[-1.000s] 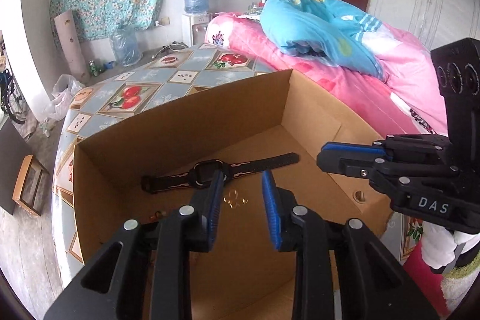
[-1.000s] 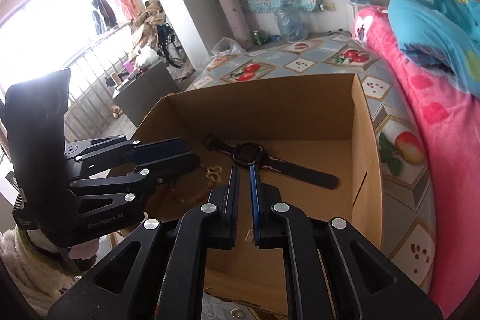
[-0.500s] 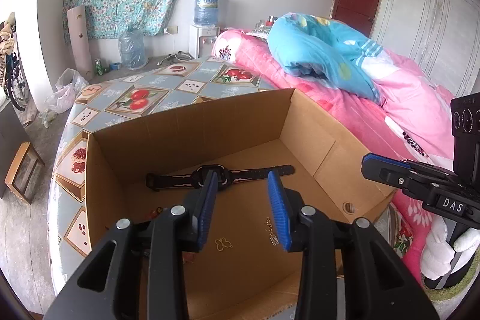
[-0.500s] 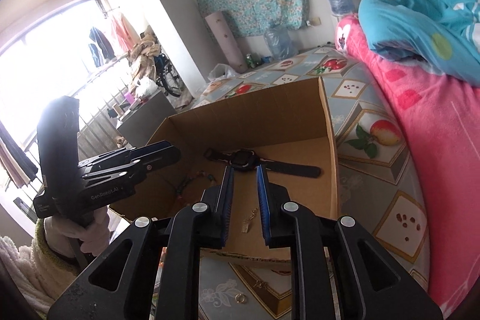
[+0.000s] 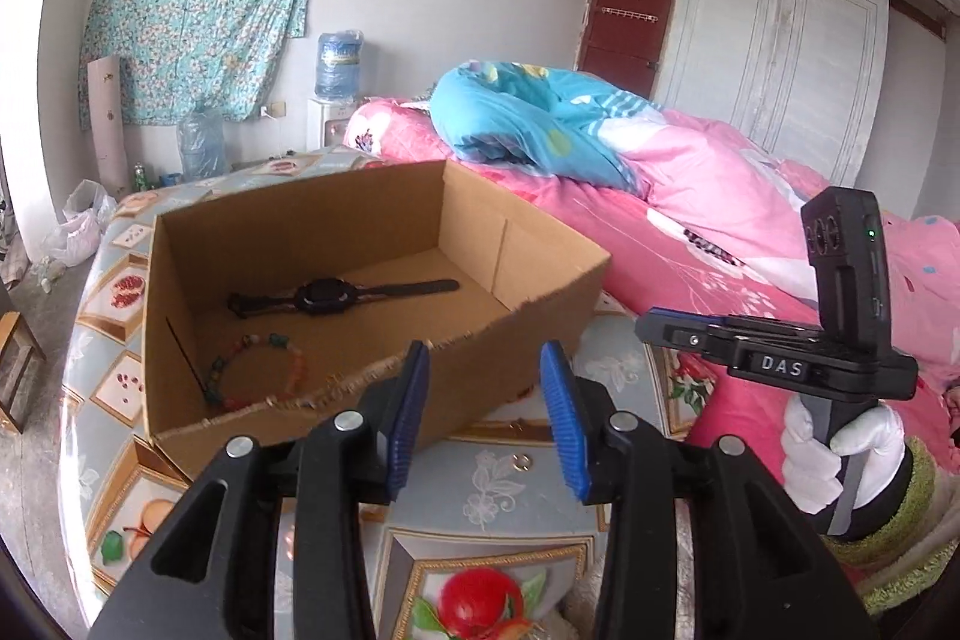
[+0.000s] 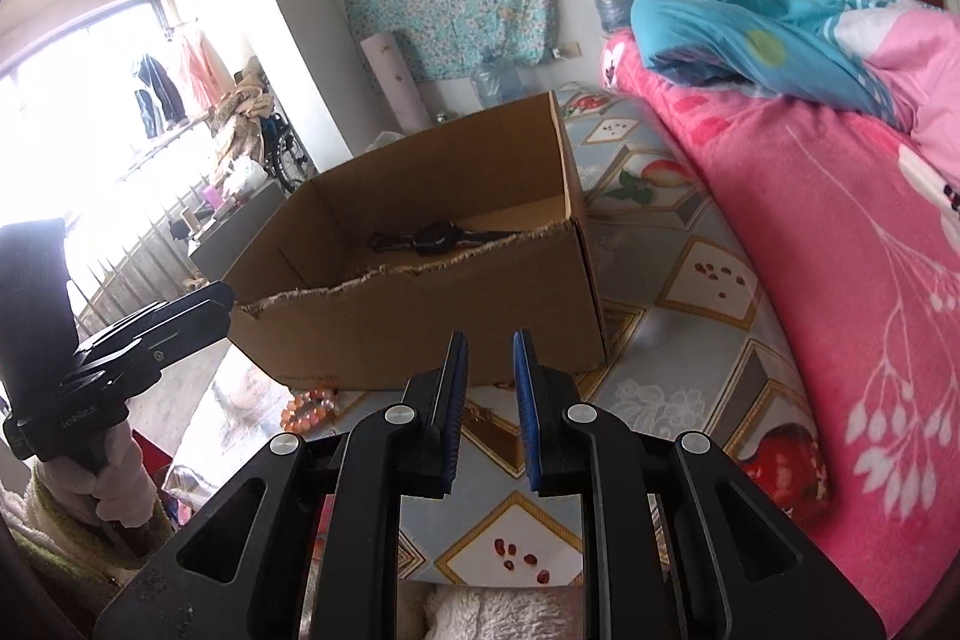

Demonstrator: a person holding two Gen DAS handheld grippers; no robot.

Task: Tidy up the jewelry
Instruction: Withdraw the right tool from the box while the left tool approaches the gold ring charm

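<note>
An open cardboard box (image 5: 336, 214) stands on the fruit-patterned table (image 5: 498, 508). A black watch (image 5: 342, 295) and a coloured bead bracelet (image 5: 258, 370) lie inside it. My left gripper (image 5: 485, 364) hovers in front of the box's torn near wall. Its jaws are opening with nothing between them. A small ring (image 5: 521, 460) lies on the table just below it. My right gripper (image 6: 489, 346) is also in front of the box (image 6: 420, 328), open by a narrow gap and empty. An orange bead bracelet (image 6: 312, 409) lies on the table to its left.
A bed with pink bedding (image 5: 690, 220) and a blue quilt (image 5: 528, 118) runs along the table's right side. A gloved hand (image 5: 840, 442) holds the right gripper (image 5: 654, 328) low at the right. The left gripper (image 6: 204, 307) shows at the left of the right wrist view.
Both grippers have drawn back from over the box floor to the table in front of its near wall. The left jaws stand wider, and the right jaws have parted slightly.
</note>
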